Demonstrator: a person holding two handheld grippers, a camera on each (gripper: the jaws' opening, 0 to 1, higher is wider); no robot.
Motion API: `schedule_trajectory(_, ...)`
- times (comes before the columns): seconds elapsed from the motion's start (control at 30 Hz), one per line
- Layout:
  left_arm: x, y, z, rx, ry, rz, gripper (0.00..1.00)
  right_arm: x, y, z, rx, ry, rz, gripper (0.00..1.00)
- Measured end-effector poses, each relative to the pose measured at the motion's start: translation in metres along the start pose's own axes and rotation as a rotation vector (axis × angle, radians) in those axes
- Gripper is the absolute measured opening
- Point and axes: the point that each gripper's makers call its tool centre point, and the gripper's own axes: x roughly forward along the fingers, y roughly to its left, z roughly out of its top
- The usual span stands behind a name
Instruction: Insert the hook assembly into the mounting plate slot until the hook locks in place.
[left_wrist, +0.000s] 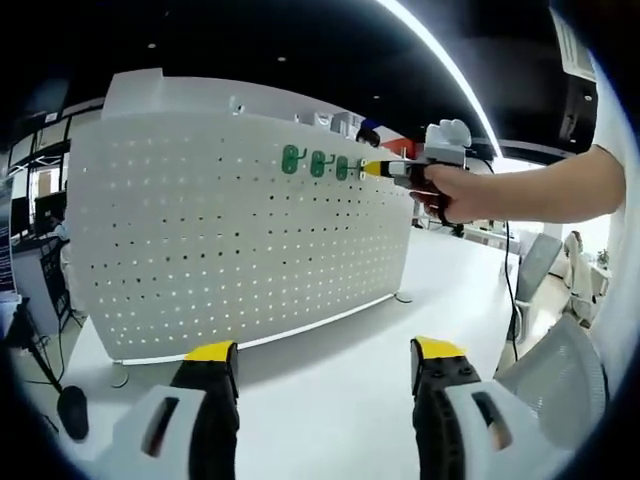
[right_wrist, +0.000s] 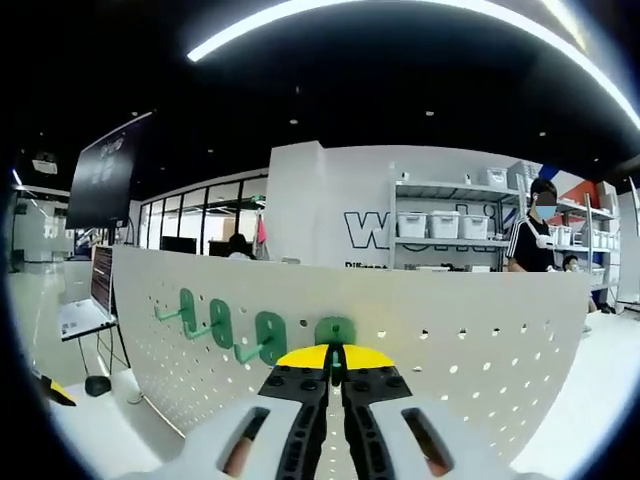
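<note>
A white pegboard (left_wrist: 230, 230) stands upright on a white table (left_wrist: 330, 390). Three green hooks (left_wrist: 318, 164) hang in a row near its top edge. A hand holds my right gripper (left_wrist: 385, 169) with its yellow tips against the board, just right of that row. In the right gripper view the three hooks (right_wrist: 220, 322) stick out to the left, and a fourth green hook (right_wrist: 335, 329) sits flat against the pegboard (right_wrist: 470, 350). My right gripper (right_wrist: 335, 362) is shut on this fourth hook. Low over the table, my left gripper (left_wrist: 325, 352) stands open and holds nothing.
A black mouse (left_wrist: 72, 412) lies at the table's left edge, and a mesh chair (left_wrist: 560, 370) stands on the right. Behind the board are a laptop (right_wrist: 80, 318), shelves with white bins (right_wrist: 440, 225) and a standing person (right_wrist: 530, 240).
</note>
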Motion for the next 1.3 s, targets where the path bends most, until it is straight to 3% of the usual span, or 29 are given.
schedule_trajectory(0.03,0.000,0.000,0.000,-0.003,-0.001,0.001,0.72,0.000,0.002,-0.003,0.017,0.028,0.021,0.01)
schedule_trajectory(0.1,0.000,0.000,-0.001,-0.008,0.001,0.001,0.72,0.001,0.001,-0.001,-0.018,0.014,0.012,0.01)
schedule_trajectory(0.37,0.000,-0.001,-0.001,-0.003,-0.004,-0.001,0.71,0.002,0.002,-0.006,-0.010,0.008,-0.021,0.01)
schedule_trajectory(0.67,-0.003,0.001,-0.001,-0.009,-0.005,0.008,0.71,0.008,0.002,-0.008,-0.016,-0.015,-0.113,0.01)
schedule_trajectory(0.87,-0.001,-0.001,-0.002,-0.007,-0.001,0.001,0.70,0.006,0.001,-0.011,0.040,-0.025,-0.178,0.01)
schedule_trajectory(1.3,-0.001,-0.002,-0.002,-0.009,-0.004,-0.003,0.70,0.005,0.002,-0.011,0.047,-0.031,-0.161,0.02)
